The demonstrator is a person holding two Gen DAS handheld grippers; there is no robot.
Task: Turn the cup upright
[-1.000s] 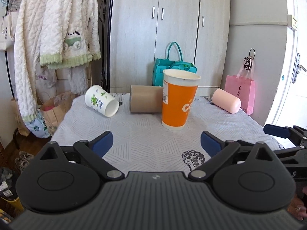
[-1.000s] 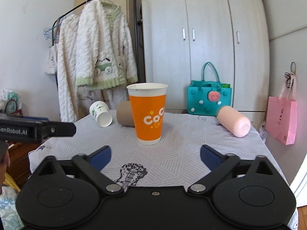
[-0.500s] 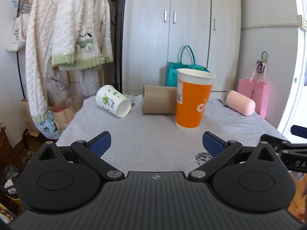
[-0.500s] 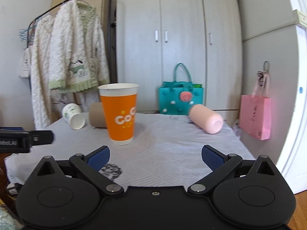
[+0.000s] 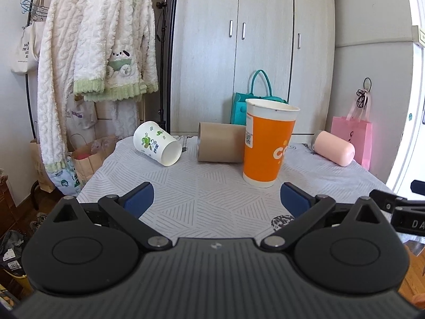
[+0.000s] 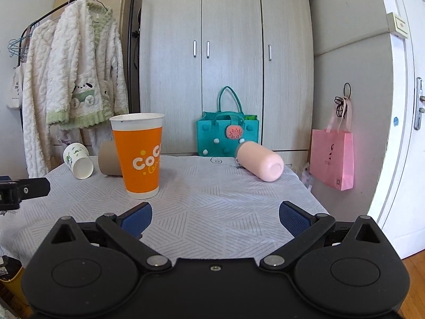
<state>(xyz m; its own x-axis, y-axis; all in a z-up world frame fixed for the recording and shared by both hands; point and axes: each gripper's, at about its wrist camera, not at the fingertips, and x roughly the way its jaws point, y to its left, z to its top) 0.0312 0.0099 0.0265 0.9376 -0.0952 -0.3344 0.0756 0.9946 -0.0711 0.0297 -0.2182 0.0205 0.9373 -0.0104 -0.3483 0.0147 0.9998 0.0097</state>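
An orange paper cup (image 5: 267,143) stands upright on the table; it also shows in the right wrist view (image 6: 139,154). A white cup with green print (image 5: 156,143) lies on its side at the back left, mouth toward me; the right wrist view shows it too (image 6: 78,160). A brown cup (image 5: 220,142) lies on its side behind the orange one. A pink cup (image 5: 334,151) lies on its side at the back right, also in the right wrist view (image 6: 260,161). My left gripper (image 5: 216,200) and right gripper (image 6: 215,216) are open and empty, near the table's front.
The table has a white patterned cloth (image 5: 207,186). A clothes rack with fleece robes (image 5: 93,53) stands left. A wardrobe (image 6: 225,53) and a teal bag (image 6: 227,135) are behind. A pink bag (image 6: 332,156) hangs right, by a door (image 6: 403,106).
Both grippers have drawn back from the orange cup and shifted their view; the right one has swung to the right. The cups have not moved.
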